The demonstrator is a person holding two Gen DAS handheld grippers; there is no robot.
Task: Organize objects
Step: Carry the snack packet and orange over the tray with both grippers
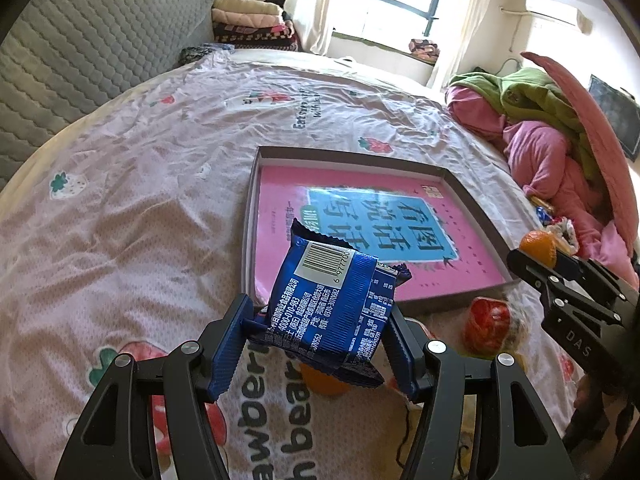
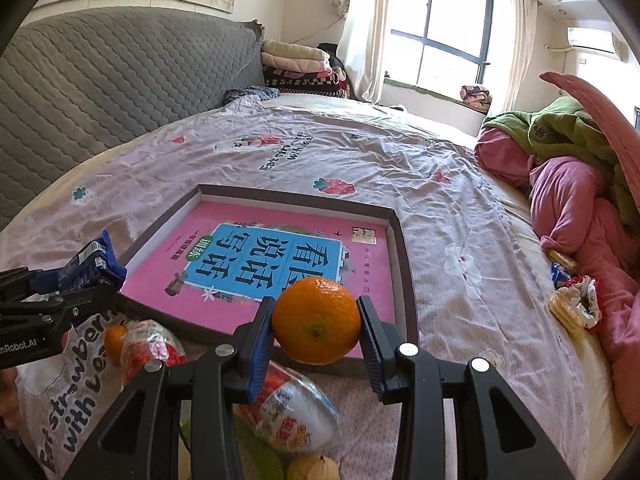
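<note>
Left gripper (image 1: 320, 332) clamps a blue snack packet (image 1: 336, 300); right gripper (image 2: 316, 332) clamps an orange (image 2: 316, 320).

Both sets of ribbed blue pads press on their loads, held above the strawberry-print bedsheet (image 1: 140, 160). A shallow grey box lid (image 2: 404, 240) holding a pink book (image 2: 280, 256) lies on the sheet at 12 o'clock from each gripper. In the right wrist view, a 2nd orange (image 2: 114, 340) and a red wrapped snack (image 2: 152, 344) lie at 9 o'clock of the held fruit, just outside the lid. A pile of pink and green clothes (image 2: 572, 168) sits at 2 o'clock.
</note>
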